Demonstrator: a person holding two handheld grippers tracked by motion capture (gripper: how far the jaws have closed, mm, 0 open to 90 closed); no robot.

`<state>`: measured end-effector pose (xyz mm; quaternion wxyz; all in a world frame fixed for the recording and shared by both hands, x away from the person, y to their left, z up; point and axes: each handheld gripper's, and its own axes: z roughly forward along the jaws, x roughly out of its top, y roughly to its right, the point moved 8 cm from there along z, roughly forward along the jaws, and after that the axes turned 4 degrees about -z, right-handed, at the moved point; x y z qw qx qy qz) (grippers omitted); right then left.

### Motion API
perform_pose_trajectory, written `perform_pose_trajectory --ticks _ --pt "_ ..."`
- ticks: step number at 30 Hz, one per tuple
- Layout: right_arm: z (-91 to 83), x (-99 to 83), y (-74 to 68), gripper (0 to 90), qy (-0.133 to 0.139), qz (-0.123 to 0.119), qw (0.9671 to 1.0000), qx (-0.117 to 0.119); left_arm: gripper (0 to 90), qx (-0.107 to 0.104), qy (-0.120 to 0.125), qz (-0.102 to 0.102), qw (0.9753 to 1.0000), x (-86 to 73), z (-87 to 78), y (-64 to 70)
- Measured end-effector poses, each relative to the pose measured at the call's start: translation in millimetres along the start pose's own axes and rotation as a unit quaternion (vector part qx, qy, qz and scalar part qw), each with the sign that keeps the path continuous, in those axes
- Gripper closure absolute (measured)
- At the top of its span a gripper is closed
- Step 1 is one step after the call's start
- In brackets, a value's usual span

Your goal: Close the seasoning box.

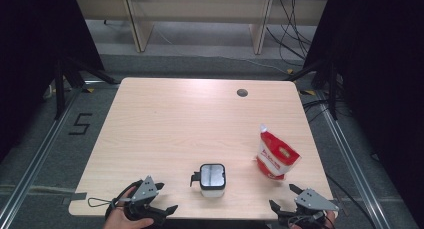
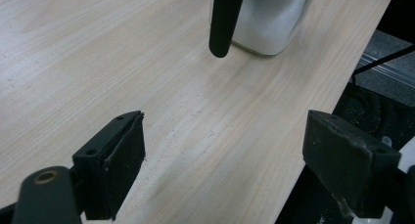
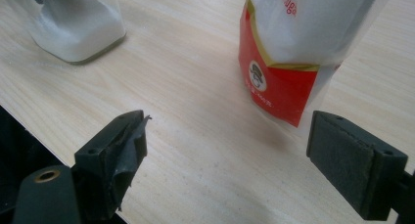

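A clear square jar holding white powder stands near the table's front edge, with a black latch handle on its left side. A red and white pouch stands upright to its right. My left gripper is open at the front left, just left of the jar, whose black handle hangs ahead of the jaws. My right gripper is open at the front right, below the pouch. The jar lies at the upper left of the right gripper view. Nothing sits between either pair of jaws.
The light wooden table has a round cable hole at the back right. Black curtains and stands flank the table. Cables run over the floor at the right. Wooden furniture legs stand behind the table.
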<state>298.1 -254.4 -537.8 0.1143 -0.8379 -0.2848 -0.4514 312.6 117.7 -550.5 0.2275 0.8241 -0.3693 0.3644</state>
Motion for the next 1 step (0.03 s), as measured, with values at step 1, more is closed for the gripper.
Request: perform_pose_trajectory --ticks 1 --pt "-1.2 -1.0 -2.7 16.0 -0.006 0.016 0.9998 -0.003 15.5 0.003 0.001 -0.004 1.0000 -0.1 0.7 -0.9"
